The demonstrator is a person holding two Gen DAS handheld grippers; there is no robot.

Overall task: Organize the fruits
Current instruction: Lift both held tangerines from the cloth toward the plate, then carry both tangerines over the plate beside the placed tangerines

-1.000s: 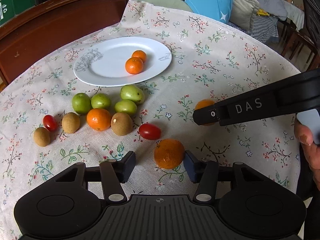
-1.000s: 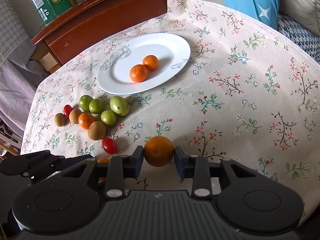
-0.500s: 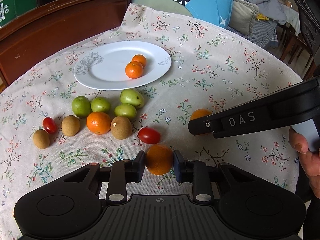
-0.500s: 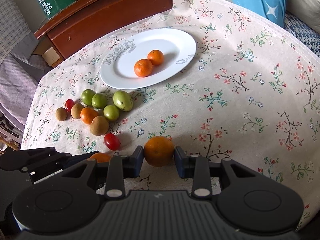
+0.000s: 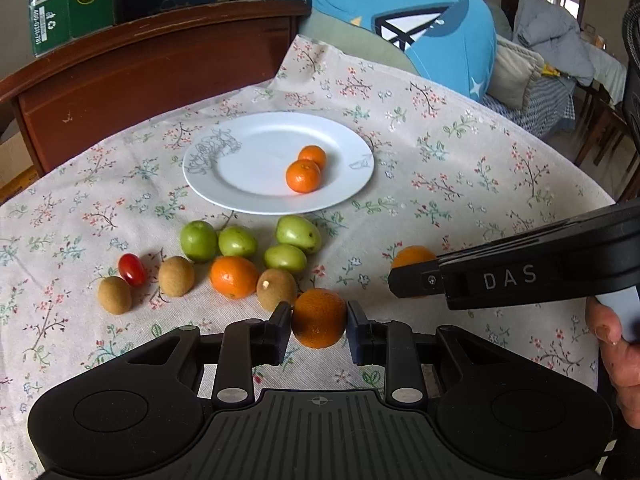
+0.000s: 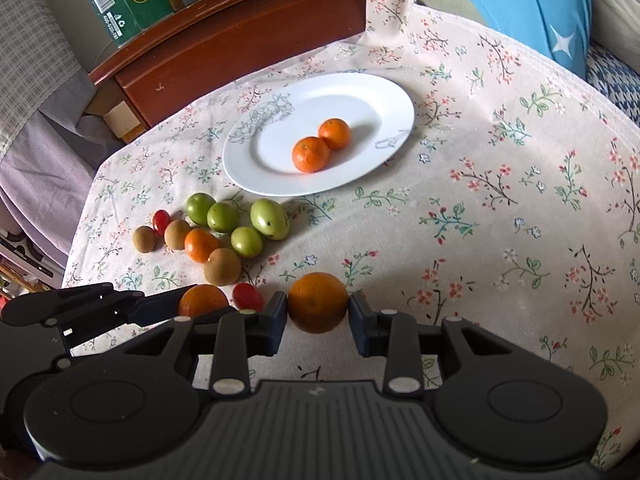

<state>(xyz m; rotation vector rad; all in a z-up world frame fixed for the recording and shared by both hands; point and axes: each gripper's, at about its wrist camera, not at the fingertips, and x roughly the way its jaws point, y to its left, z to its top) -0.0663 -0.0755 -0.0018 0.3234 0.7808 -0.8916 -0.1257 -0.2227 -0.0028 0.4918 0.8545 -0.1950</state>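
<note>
My left gripper [image 5: 319, 326] is shut on an orange [image 5: 319, 317] and holds it above the cloth. My right gripper [image 6: 318, 314] is shut on another orange [image 6: 318, 302]; it shows in the left wrist view [image 5: 412, 258] behind the right gripper's fingers [image 5: 416, 284]. A white plate [image 5: 248, 184] holds two small oranges [image 5: 303, 175]. In front of the plate lie several green fruits [image 5: 298, 234], an orange [image 5: 234, 276], brown fruits [image 5: 276, 288] and a cherry tomato [image 5: 131, 269]. Another cherry tomato [image 6: 248, 296] lies beside the left gripper's orange [image 6: 202, 300].
A floral tablecloth [image 5: 460, 168] covers the round table. A dark wooden headboard [image 5: 152, 68] with a green box [image 5: 72, 0] stands behind it. A blue cushion [image 5: 400, 28] lies at the back right. The table's edge falls away on the right.
My left gripper closed on the orange and lifted it. My right gripper kept its orange and rose with it.
</note>
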